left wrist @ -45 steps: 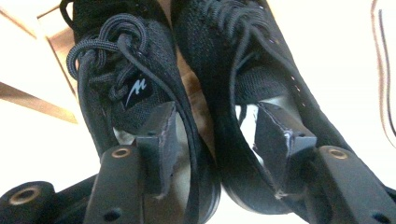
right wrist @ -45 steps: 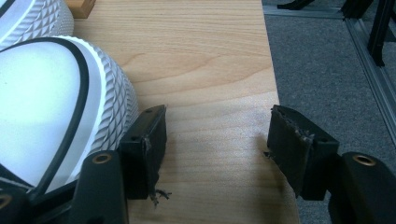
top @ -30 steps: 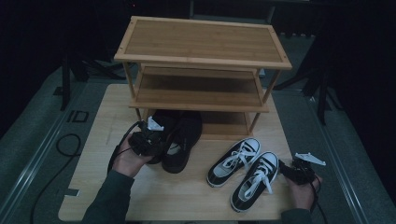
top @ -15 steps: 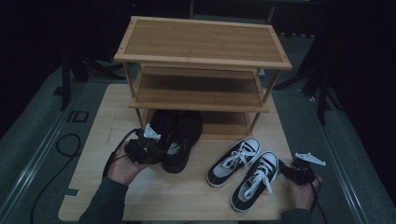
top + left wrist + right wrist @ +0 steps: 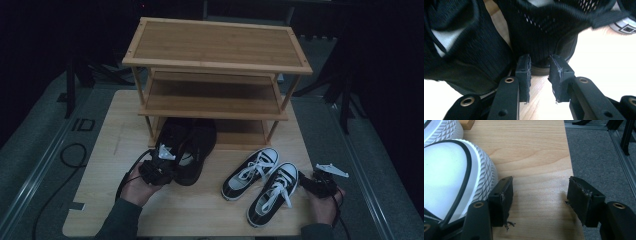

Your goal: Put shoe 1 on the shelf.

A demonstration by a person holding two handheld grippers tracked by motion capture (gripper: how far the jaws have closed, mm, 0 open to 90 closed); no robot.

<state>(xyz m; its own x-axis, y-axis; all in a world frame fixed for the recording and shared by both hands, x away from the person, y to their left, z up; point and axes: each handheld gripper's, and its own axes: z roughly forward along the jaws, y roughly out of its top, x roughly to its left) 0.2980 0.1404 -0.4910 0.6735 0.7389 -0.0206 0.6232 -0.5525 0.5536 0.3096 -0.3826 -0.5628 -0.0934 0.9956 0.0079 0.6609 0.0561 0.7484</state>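
Observation:
A pair of black mesh shoes lies on the wooden table in front of the shoe rack, toes under its lowest shelf. My left gripper sits low at their heels. In the left gripper view its jaws have just been closing; the heel of one black shoe is at the pad tips, with a gap still between the pads. A pair of black-and-white sneakers lies to the right. My right gripper rests open beside a sneaker's white toe cap, nothing between its pads.
The three-shelf bamboo rack stands at the back of the table with bare shelves. The table's right edge runs close by the right gripper, with grey floor beyond. A black cable lies on the floor at the left.
My left gripper has dropped from above the black shoes to table level behind their heels, and its jaws have narrowed. The right gripper and the sneakers have not moved.

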